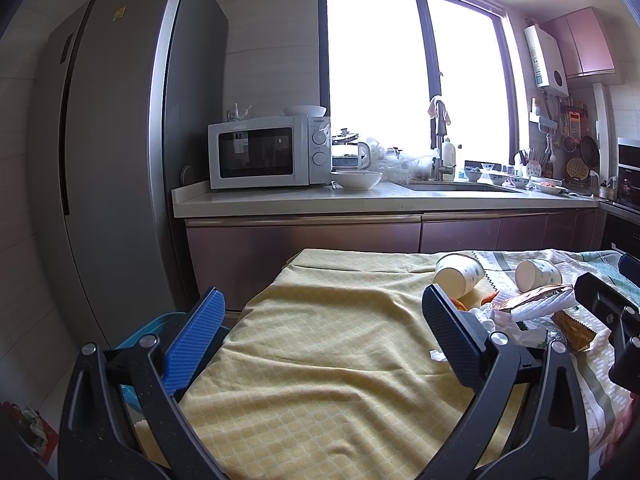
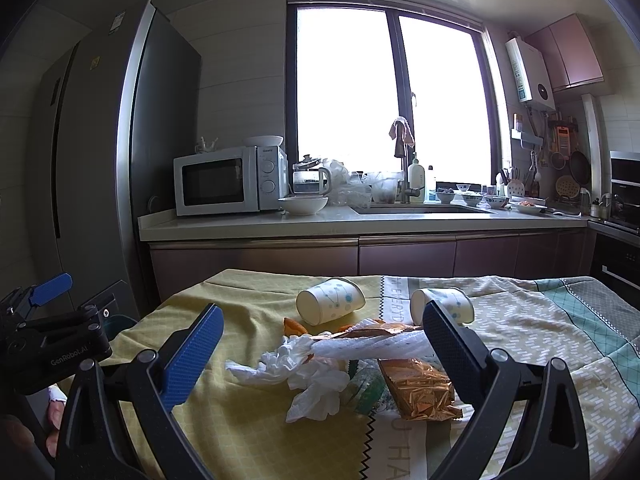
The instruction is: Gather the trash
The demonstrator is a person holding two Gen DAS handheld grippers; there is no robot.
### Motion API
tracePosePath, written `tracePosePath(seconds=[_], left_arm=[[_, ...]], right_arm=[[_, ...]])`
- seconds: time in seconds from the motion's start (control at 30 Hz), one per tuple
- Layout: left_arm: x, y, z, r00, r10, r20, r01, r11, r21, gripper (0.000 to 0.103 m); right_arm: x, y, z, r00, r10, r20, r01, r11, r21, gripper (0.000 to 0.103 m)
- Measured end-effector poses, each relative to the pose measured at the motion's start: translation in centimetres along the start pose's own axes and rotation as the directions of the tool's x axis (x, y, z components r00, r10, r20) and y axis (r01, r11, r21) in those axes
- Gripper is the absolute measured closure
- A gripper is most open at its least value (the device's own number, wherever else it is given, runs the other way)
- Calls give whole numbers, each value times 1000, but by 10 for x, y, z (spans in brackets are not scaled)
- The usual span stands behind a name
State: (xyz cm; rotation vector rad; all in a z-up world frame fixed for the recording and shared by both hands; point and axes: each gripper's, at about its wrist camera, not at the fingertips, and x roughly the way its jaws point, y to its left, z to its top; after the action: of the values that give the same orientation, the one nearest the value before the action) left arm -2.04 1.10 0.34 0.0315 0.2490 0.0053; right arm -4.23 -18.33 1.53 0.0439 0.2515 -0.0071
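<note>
Kitchen behind: fridge [image 1: 112, 160], microwave [image 1: 268, 152], window [image 1: 412, 72], sink counter [image 1: 360, 200] with a bowl [image 1: 356, 179]

Left wrist view: bench under a yellow cloth [image 1: 320, 360]. Left gripper [image 1: 320, 320] fingers spread wide, nothing between them, hovering over bare cloth. Trash sits at right: two paper cups [image 1: 458, 276] [image 1: 538, 274] on their sides, wrappers [image 1: 536, 302] and tissue [image 1: 490, 318] just past the right finger. Small white scrap [image 1: 436, 355] on the cloth near that finger. Blue bin [image 1: 138, 334] partly seen at left, below the bench edge. Right gripper's tip shows at far right

Right wrist view: right gripper [image 2: 322, 328] fingers wide apart, holding nothing, trash pile between them on the cloth [image 2: 248, 420]: crumpled tissue [image 2: 308, 376], long white wrapper [image 2: 372, 346], gold packet [image 2: 420, 388], orange bits [image 2: 294, 326]. Both cups [image 2: 330, 300] [image 2: 444, 304] lie behind the pile. Left gripper at far left, well apart from the trash
</note>
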Motion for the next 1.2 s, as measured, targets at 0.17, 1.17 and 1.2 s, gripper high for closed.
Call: tracePosePath(seconds=[0.17, 1.17, 1.2], left_arm=[[0, 1, 2, 1000, -2, 0, 2, 1000, -1, 6], [21, -19, -6, 993, -88, -82, 90, 996, 21, 6], [24, -22, -8, 990, -102, -93, 105, 994, 24, 6]], right_arm=[[1, 1, 0, 1000, 1, 0, -1, 1000, 0, 7], [14, -23, -8, 999, 3, -45, -2, 1000, 30, 7], [15, -27, -9, 999, -2, -51, 4, 999, 37, 7]])
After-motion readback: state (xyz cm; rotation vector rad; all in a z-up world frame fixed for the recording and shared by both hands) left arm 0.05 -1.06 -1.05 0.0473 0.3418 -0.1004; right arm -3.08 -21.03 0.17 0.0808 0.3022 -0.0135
